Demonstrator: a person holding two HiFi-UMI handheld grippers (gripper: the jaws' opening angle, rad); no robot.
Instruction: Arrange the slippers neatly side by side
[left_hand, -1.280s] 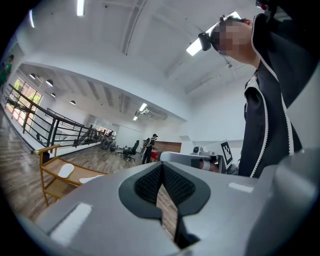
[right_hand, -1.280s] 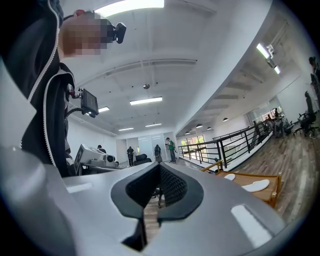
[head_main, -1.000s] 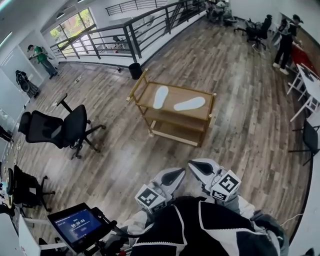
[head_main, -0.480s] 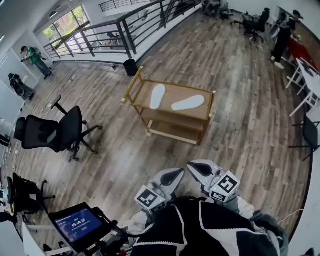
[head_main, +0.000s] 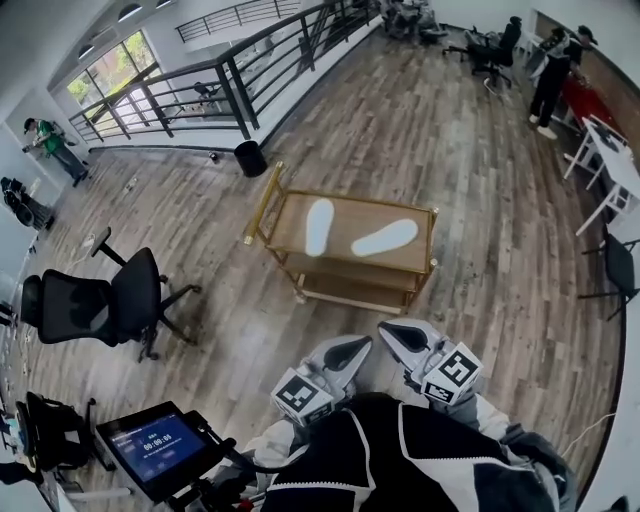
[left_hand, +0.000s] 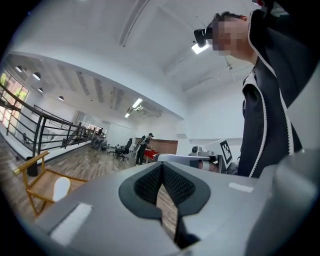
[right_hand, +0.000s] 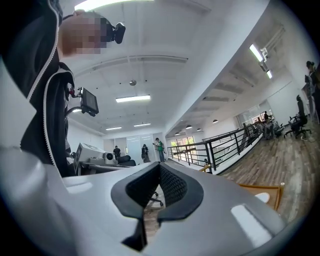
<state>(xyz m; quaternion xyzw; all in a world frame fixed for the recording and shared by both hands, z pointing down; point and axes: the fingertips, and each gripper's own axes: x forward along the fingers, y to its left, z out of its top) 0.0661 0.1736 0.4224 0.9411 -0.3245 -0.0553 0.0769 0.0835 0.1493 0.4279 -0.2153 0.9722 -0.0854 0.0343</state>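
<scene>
Two white slippers lie apart on the top shelf of a wooden cart (head_main: 421, 268). The left slipper (head_main: 319, 226) points away from me. The right slipper (head_main: 384, 238) lies at an angle, toe to the upper right. My left gripper (head_main: 352, 347) and right gripper (head_main: 393, 332) are held close to my body, well short of the cart, both shut and empty. In the left gripper view the left gripper (left_hand: 161, 176) is shut, with one slipper (left_hand: 61, 187) on the cart at far left. The right gripper view shows the right gripper (right_hand: 159, 178) shut too.
A black office chair (head_main: 100, 305) stands on the wood floor to the left of the cart. A small black bin (head_main: 248, 158) sits by the railing (head_main: 200, 95) behind it. A tablet on a stand (head_main: 153, 446) is at lower left. People stand by white tables (head_main: 615, 165) at far right.
The cart and slippers sit lower and larger in the head view, so I have moved closer to them. Both grippers stay shut in front of my body.
</scene>
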